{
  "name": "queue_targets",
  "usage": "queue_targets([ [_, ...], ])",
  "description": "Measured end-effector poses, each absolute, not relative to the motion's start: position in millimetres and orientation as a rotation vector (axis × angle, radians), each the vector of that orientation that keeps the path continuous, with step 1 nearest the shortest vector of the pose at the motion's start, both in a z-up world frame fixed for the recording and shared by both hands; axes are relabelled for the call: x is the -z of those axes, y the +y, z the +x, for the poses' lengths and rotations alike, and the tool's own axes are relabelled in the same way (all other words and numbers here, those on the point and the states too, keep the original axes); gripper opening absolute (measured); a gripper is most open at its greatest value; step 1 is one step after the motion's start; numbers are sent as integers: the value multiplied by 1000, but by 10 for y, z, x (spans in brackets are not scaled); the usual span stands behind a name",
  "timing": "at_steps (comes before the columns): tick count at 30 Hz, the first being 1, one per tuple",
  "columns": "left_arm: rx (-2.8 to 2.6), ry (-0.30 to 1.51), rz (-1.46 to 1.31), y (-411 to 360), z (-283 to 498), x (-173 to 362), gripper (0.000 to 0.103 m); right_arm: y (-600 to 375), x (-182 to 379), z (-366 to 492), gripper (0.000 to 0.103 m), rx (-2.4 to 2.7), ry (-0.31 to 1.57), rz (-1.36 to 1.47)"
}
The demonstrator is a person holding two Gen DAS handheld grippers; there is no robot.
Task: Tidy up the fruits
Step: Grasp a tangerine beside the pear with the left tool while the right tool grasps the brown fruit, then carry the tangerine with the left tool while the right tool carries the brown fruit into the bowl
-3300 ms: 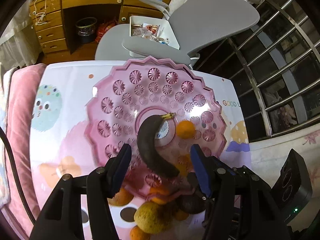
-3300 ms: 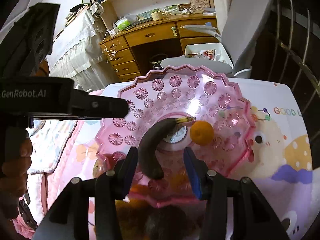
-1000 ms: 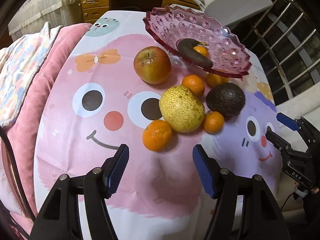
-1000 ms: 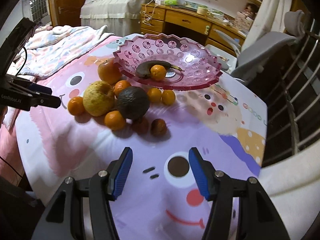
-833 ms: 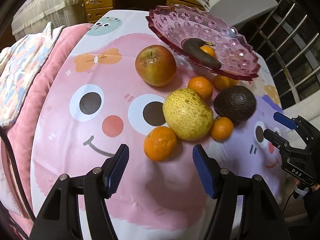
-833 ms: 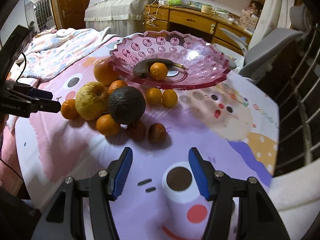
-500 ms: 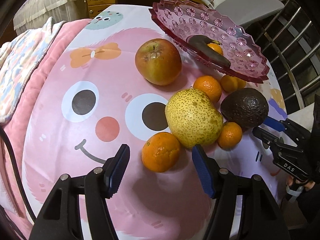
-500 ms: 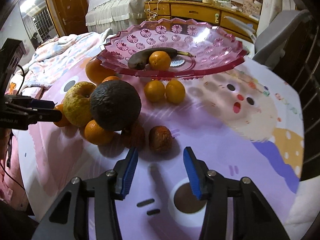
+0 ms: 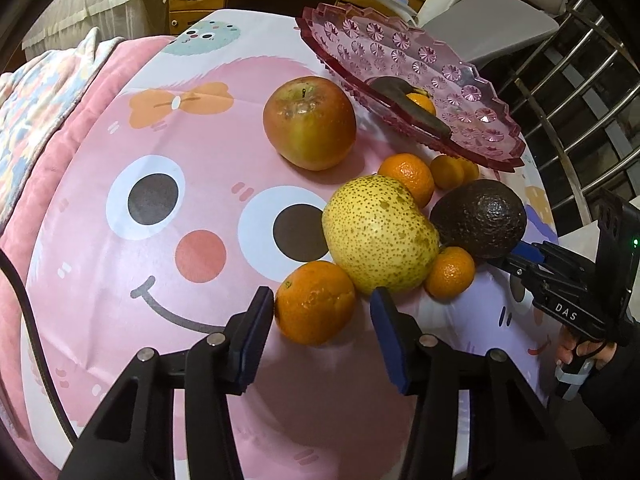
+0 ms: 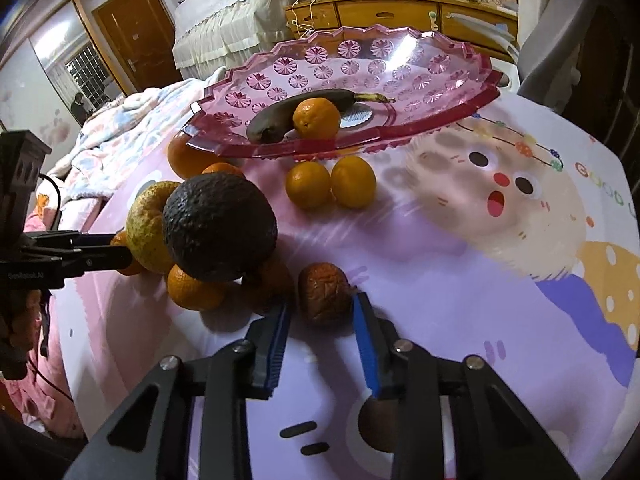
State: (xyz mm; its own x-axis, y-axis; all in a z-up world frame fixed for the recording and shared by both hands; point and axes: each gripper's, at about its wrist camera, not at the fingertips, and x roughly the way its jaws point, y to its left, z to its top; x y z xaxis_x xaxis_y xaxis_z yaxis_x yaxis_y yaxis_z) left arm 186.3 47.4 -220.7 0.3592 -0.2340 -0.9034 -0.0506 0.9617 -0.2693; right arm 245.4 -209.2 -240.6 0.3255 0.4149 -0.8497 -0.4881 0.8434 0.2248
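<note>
My left gripper (image 9: pixel 322 320) is closing around a large orange (image 9: pixel 314 304) on the cartoon tablecloth. Its left pad touches the peel; a gap remains at the right pad. My right gripper (image 10: pixel 322 316) is closing around a brown wrinkled fruit (image 10: pixel 324 300). The right pad is at the skin, with a thin gap on the left. A speckled pear (image 9: pixel 376 236), a dark avocado (image 10: pixel 220 228), an apple (image 9: pixel 310 122) and several small oranges cluster behind. The pink glass dish (image 10: pixel 360 148) holds a blackened banana (image 10: pixel 276 118) and one orange (image 10: pixel 316 118).
Two small oranges (image 10: pixel 332 186) lie just in front of the dish. Pink bedding (image 9: pixel 48 112) borders the table's left side. A grey chair (image 9: pixel 480 20) and a wooden desk (image 10: pixel 400 12) stand behind. A metal railing (image 9: pixel 580 92) runs along the right.
Both grippers sank closer to the table and their jaws narrowed. The left one came around the large orange, the right one around the brown wrinkled fruit.
</note>
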Motion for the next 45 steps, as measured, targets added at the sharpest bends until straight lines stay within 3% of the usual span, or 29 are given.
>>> queue_targets([
  [1,115,1200,-261,486,1857,2212,40,-2099,2411,2463,28,-593,1090,-71],
  [20,123,1194,-277,594,1742,2107,36,-2155,2276,2484,23,-549,1106,-21],
  [45,288,993,-175,444,2303,862,36,-2134,1336,2634,24,-449,953,50],
])
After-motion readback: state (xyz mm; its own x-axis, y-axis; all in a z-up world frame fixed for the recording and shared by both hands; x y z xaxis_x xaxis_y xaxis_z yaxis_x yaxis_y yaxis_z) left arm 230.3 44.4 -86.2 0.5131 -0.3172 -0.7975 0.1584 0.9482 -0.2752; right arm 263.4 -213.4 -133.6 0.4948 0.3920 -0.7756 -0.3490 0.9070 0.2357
